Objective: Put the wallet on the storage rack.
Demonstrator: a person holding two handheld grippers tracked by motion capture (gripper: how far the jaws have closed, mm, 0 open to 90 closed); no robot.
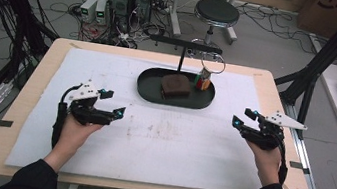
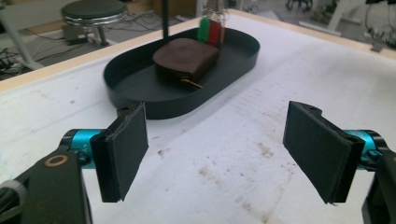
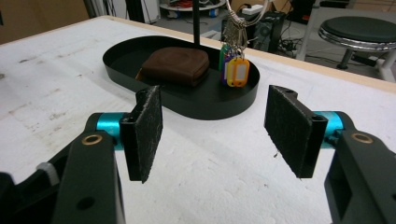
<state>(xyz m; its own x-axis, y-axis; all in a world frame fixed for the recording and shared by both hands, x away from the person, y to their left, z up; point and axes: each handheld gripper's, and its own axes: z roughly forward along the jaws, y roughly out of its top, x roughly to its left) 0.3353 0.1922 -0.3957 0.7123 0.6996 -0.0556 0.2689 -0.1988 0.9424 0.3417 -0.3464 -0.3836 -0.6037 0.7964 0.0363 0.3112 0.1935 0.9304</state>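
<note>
— So where do things stand?

— Both grippers are empty. The left gripper (image 1: 117, 105) has its jaws spread wide over the white mat (image 1: 97, 154), nothing between them, and the right gripper (image 1: 241, 116) is spread too, also bare. The black tray (image 1: 146, 91) sits at the far middle of the mat, well apart from both.

— And what's in it?

— A brown pouch (image 1: 175, 86) lies flat near the tray's centre. Just beside it, at the tray's right end, a bunch of keys with coloured tags (image 1: 202, 81) hangs from a ring (image 1: 212, 62) on the black stand (image 1: 184, 46). The tags look to touch the tray floor, though I can't be sure.

— Which would you go for?

— The pouch seems the likelier next pick; in the left gripper view it (image 2: 187, 57) is straight ahead of the jaws. The right gripper view faces the tags (image 3: 236, 70) more.

— How to do it well?

— Come in over the tray wall (image 2: 187, 105), not through it, then drop the pads either side of the pouch's short width. Keep clear of the stand's post (image 2: 164, 18) and the tags, or the ring may swing. Close slowly; the pouch looks soft and could squash or slide on the smooth tray.
</note>
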